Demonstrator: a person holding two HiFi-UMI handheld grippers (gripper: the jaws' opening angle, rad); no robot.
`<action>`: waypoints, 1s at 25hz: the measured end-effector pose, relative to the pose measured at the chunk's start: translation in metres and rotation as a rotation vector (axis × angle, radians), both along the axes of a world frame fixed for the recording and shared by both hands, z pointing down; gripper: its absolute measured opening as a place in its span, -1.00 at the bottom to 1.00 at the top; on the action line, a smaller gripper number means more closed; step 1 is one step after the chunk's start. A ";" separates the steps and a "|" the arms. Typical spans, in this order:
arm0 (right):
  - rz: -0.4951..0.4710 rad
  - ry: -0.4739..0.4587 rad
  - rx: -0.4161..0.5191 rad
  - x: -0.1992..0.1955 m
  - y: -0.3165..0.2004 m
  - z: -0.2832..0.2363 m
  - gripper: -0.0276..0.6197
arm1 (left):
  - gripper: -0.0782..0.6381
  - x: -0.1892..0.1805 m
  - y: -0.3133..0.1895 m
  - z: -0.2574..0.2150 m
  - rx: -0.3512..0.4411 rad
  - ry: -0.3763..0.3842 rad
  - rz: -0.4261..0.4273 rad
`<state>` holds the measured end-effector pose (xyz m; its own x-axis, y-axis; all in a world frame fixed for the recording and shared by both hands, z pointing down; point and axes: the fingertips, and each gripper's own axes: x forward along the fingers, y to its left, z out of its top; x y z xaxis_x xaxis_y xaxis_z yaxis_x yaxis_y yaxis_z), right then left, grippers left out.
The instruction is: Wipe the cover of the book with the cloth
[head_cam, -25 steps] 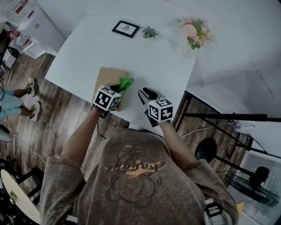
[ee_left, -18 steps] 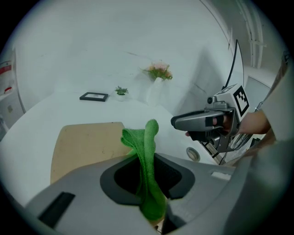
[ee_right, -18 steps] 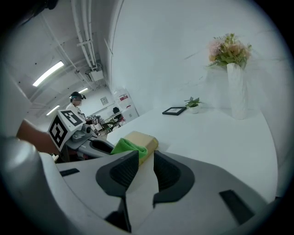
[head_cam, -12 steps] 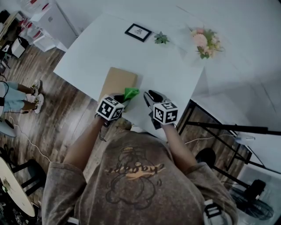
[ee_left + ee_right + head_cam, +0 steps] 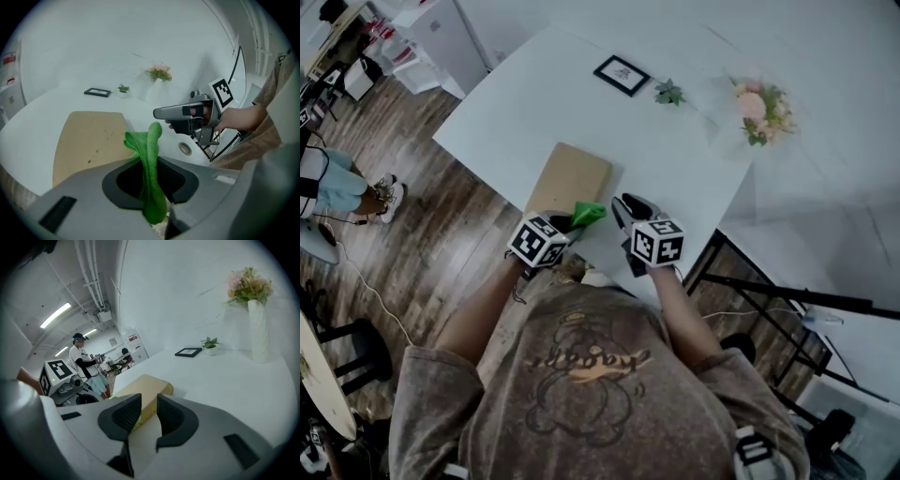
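With the left tongs (image 5: 568, 225) clenched on the green cloth (image 5: 589, 214) at the lower edge of the tan book (image 5: 572, 173), lying centre-left on the white tabletop (image 5: 684, 155), and the right tongs (image 5: 628, 204) released and empty, wiping looks about to start: next, press cloth onto cover.

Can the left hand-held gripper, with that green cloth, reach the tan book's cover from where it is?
Probably yes. The left hand-held gripper grips the green cloth close by the near end of the book, whose cover lies bare, with nothing between them.
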<state>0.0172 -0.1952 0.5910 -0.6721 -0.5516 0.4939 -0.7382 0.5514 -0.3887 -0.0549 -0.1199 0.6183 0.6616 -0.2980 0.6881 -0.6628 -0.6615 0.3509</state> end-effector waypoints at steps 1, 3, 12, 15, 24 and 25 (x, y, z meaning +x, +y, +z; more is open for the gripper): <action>-0.007 -0.001 -0.001 -0.004 0.000 0.000 -0.62 | -0.59 -0.002 0.002 0.000 -0.006 0.008 -0.004; -0.021 -0.002 -0.002 -0.010 0.000 0.000 -0.62 | -0.59 -0.005 0.005 -0.001 -0.018 0.020 -0.012; -0.056 -0.006 0.004 -0.025 -0.004 -0.004 -0.62 | -0.59 -0.019 0.008 -0.017 -0.031 0.076 -0.055; -0.047 -0.012 0.011 -0.024 -0.008 -0.007 -0.62 | -0.59 -0.025 -0.009 -0.040 -0.015 0.159 -0.145; -0.025 -0.010 0.014 -0.019 -0.012 -0.009 -0.62 | -0.59 -0.030 -0.037 -0.059 0.033 0.164 -0.178; -0.023 -0.011 0.014 -0.018 -0.012 -0.009 -0.62 | -0.59 -0.027 -0.037 -0.058 0.027 0.165 -0.173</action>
